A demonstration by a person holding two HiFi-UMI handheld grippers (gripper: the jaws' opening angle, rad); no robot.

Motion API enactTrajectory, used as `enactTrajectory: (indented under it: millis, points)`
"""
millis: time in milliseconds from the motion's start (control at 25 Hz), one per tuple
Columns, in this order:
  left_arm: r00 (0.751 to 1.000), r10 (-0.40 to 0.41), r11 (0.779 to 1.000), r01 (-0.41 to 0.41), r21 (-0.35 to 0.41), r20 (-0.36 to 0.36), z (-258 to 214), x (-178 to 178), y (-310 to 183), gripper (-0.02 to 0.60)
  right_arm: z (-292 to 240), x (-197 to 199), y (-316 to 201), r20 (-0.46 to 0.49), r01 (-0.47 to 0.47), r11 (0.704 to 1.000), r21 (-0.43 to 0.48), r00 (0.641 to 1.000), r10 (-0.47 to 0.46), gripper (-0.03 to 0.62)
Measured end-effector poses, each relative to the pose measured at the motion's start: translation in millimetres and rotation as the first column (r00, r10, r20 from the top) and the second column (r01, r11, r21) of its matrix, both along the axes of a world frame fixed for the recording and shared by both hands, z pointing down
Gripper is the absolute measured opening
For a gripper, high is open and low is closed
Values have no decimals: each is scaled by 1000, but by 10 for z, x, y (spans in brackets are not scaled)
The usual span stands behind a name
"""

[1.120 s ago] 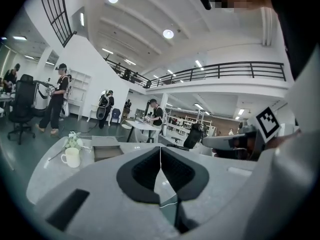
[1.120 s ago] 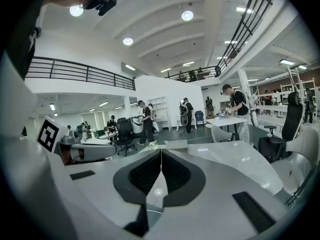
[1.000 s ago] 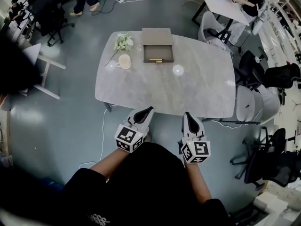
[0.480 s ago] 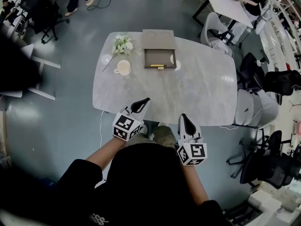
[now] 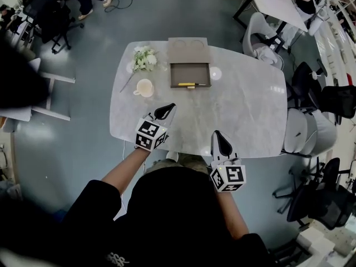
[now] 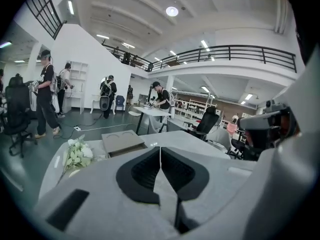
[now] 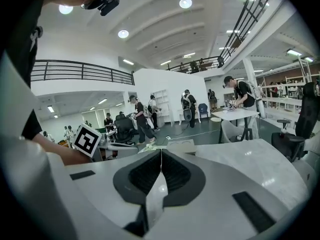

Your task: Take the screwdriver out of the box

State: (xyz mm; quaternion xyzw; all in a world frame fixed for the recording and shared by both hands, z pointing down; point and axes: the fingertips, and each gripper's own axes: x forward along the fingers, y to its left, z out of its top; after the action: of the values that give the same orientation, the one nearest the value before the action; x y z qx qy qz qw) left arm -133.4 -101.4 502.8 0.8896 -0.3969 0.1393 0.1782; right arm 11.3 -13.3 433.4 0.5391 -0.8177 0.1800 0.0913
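A brown box (image 5: 189, 74) lies open on the far middle of the grey table (image 5: 245, 104), its lid (image 5: 188, 50) flat behind it. The yellow-handled screwdriver (image 5: 187, 84) rests along the box's near edge. My left gripper (image 5: 168, 109) hovers over the near left part of the table, shut and empty, well short of the box. My right gripper (image 5: 218, 134) hangs above the table's near edge, also shut with nothing in it. In the left gripper view, the box (image 6: 122, 142) shows beyond the closed jaws (image 6: 160, 147). The right gripper (image 7: 161, 151) view shows the box (image 7: 182, 145) too.
A cream cup (image 5: 144, 87) and a bunch of white flowers (image 5: 144, 57) sit left of the box. A small white disc (image 5: 215, 73) lies to its right. Office chairs (image 5: 303, 129) crowd the table's right side. People work at other desks (image 5: 275, 4) behind.
Both grippers have moved forward toward the table. The left one went from the floor side of the edge to over the tabletop; the right one has reached the near edge. Jaws stayed shut.
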Motion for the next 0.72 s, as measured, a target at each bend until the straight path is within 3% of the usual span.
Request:
enactTrajectory:
  millis: [520, 720]
  points:
    - [985, 99, 984, -75, -164, 142, 792, 351, -1205, 18, 464, 494, -985, 69, -10, 995, -100, 997, 17, 12]
    - [961, 187, 965, -142, -218, 203, 1186, 475, -1508, 18, 654, 835, -1228, 73, -86, 987, -136, 993, 96, 12]
